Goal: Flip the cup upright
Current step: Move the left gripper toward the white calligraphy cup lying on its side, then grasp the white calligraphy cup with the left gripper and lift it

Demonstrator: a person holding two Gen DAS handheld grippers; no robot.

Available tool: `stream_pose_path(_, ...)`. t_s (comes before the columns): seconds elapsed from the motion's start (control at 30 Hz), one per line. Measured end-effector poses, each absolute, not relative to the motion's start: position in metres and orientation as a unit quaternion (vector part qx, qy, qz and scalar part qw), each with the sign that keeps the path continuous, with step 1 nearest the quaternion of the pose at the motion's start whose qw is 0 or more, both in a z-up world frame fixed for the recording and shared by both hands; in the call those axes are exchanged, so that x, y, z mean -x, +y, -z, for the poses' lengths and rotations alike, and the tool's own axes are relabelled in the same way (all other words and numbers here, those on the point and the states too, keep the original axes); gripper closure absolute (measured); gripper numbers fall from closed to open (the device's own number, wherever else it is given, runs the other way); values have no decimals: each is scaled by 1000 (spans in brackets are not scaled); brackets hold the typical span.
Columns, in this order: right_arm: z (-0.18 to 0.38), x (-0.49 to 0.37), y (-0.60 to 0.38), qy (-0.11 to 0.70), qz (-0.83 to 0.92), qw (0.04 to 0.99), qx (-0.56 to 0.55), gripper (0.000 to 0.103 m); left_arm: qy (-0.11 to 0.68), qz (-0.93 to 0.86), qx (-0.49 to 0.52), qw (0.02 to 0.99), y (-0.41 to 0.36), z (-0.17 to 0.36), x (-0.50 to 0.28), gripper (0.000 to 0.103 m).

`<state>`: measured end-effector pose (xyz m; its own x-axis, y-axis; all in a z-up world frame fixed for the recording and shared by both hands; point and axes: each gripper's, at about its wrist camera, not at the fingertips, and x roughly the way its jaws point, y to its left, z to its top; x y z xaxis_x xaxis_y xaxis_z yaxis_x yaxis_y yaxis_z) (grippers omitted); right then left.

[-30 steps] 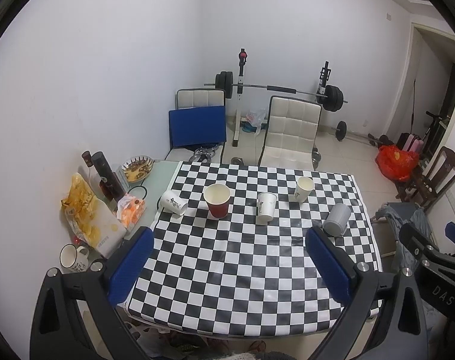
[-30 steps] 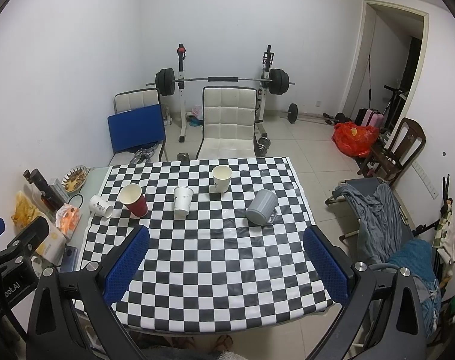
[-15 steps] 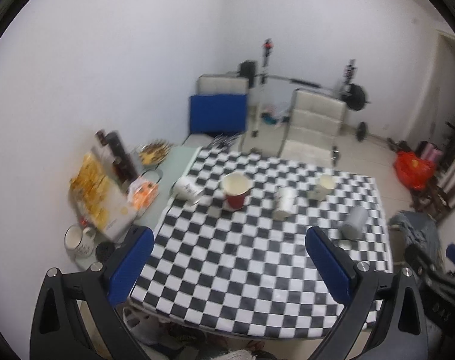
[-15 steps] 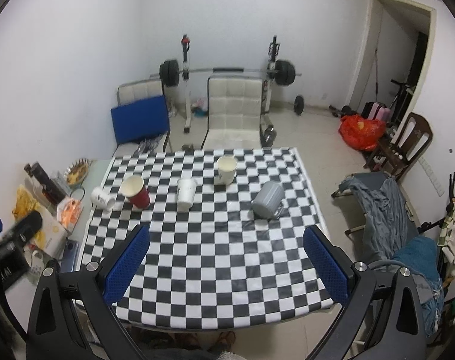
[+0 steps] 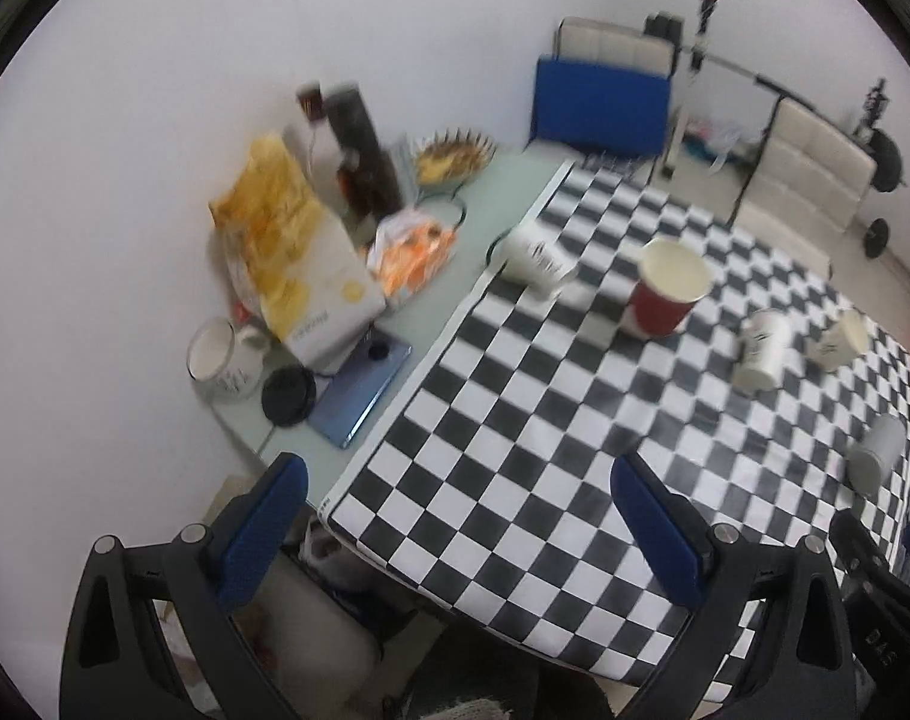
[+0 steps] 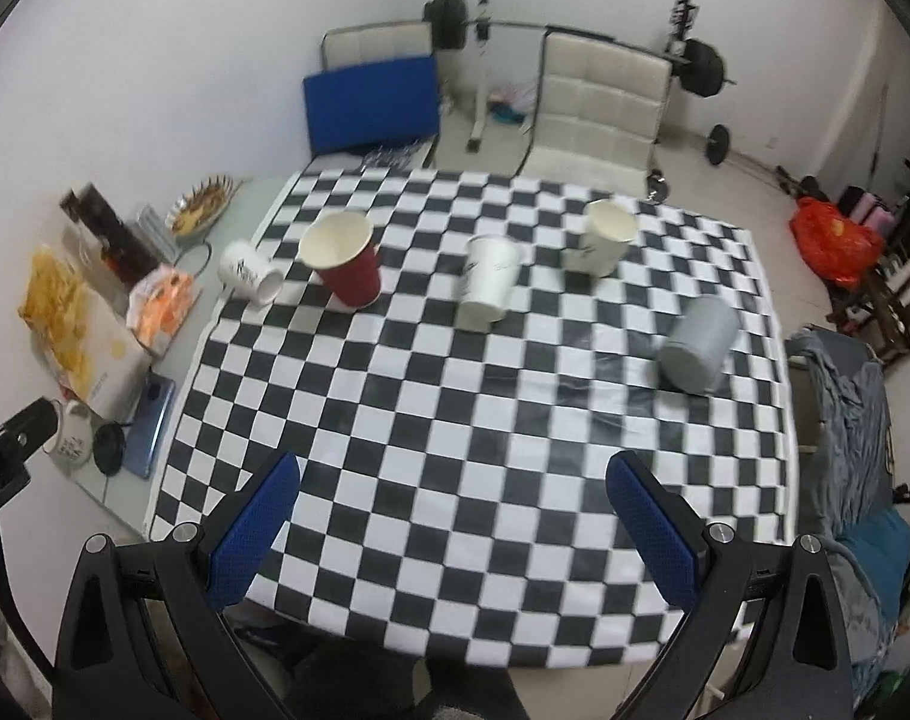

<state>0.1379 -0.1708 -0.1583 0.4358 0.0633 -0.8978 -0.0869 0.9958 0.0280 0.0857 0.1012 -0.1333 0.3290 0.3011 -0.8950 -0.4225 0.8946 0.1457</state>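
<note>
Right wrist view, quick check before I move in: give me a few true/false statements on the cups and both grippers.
1. The red cup stands upright with its mouth open to the top. True.
2. The grey cup is held in the right gripper. False: it rests on the checkered tablecloth, and the right gripper is open and away from it.
3. A small white cup lies on its side by the tablecloth's left edge. True.
4. The left gripper is shut on a cup. False: it is open and holds nothing.
5. The tall white cup touches the red cup. False: they stand apart.
</note>
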Motion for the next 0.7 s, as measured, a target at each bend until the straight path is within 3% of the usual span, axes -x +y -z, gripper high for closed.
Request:
stream_pose_path(0.33, 255, -234, -78, 598, -60, 798, 48, 0, 605, -217, 107, 759, 173, 214, -187, 0)
stream_pose_path(0.7, 325, -316, 1, 640, -45, 763, 79, 0, 650, -188, 128, 725, 208, 278, -284, 0)
